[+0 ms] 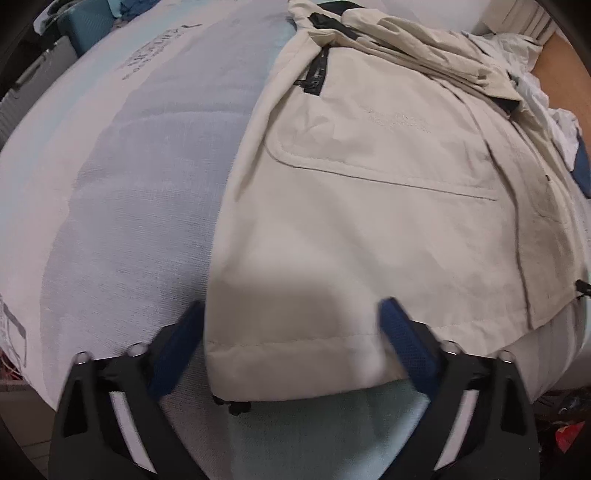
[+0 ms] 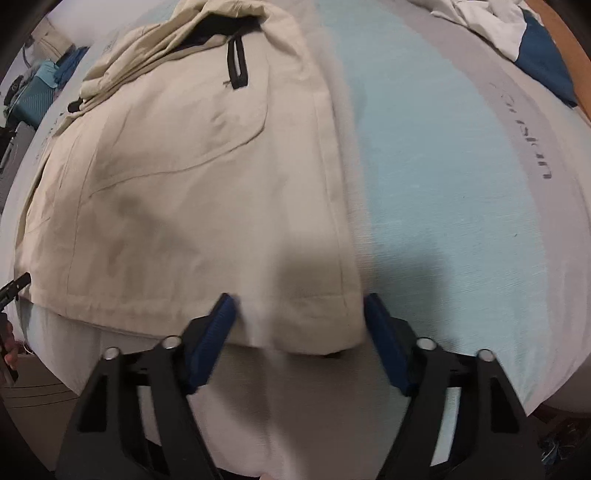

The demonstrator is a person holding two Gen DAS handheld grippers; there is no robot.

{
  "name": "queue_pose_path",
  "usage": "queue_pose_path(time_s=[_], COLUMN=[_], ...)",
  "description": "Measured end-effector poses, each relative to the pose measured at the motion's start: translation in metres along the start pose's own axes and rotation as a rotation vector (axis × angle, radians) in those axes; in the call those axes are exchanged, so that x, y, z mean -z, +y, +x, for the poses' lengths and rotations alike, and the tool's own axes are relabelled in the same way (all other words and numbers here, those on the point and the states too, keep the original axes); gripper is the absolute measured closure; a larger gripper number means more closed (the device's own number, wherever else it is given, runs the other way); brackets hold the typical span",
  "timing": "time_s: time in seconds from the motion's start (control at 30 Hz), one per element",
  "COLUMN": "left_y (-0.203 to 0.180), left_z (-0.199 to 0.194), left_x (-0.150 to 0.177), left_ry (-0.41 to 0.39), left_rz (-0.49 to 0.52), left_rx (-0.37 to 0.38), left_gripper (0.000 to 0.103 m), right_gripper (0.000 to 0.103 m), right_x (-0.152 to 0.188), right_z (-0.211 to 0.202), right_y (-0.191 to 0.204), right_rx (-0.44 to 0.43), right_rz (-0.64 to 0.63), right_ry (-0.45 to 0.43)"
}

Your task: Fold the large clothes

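A large beige jacket (image 1: 369,192) with black zippers lies spread on a bed, its sleeves folded over the top. It also shows in the right wrist view (image 2: 192,192). My left gripper (image 1: 291,332) is open, its blue pads either side of the jacket's lower left hem corner. My right gripper (image 2: 299,317) is open, its blue pads either side of the jacket's lower right hem corner. Neither is closed on the cloth.
The mattress (image 2: 443,166) has a pale blue and grey cover (image 1: 129,184). White and dark blue clothes (image 2: 528,44) lie at its far right corner. A teal suitcase (image 1: 88,29) stands beyond the bed. The bed's near edge is just below the hem.
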State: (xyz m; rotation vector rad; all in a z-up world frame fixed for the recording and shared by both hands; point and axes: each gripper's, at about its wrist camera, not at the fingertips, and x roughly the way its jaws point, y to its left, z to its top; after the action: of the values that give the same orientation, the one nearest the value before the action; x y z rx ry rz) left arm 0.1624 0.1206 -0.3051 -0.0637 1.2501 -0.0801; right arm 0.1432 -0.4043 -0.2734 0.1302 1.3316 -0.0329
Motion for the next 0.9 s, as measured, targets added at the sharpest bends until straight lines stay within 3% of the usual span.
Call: queue_pose_path(time_s=[0.13,0.23,0.43,0.53,0.63,0.9], left_y=[0.005,0.009,0.006,0.005,-0.001,-0.018], left_z=[-0.005,-0.011,-0.02,-0.023,-0.027,-0.061], left_x=[0.001,0.001,0.0,-0.003,-0.008,-0.023], left_ry=[0.003,0.004,0.024,0.029,0.037,0.029], left_rz=[-0.005,-0.017,0.02,0.014,0.024,0.073], left_rx=[0.02,0.035,0.021,0.037,0.048,0.048], left_gripper=[0.037,0.051,0.064,0.079,0.086,0.091], right_gripper=[0.049,0.063,0.083,0.086,0.087,0.089], right_x=[0.0,0.004,0.007,0.006,0.004,-0.015], right_z=[-0.001,-0.007,-0.023,-0.028,-0.034,-0.06], right_y=[-0.001,0.002,0.011,0.014,0.009,0.023], right_rx=[0.003,-0.002,-0.001,-0.01,-0.033,-0.053], right_rz=[0.044,0.04,-0.012,-0.012,0.014,-0.028], right_ry=[0.005,-0.001,-0.014,-0.014,-0.014,-0.034])
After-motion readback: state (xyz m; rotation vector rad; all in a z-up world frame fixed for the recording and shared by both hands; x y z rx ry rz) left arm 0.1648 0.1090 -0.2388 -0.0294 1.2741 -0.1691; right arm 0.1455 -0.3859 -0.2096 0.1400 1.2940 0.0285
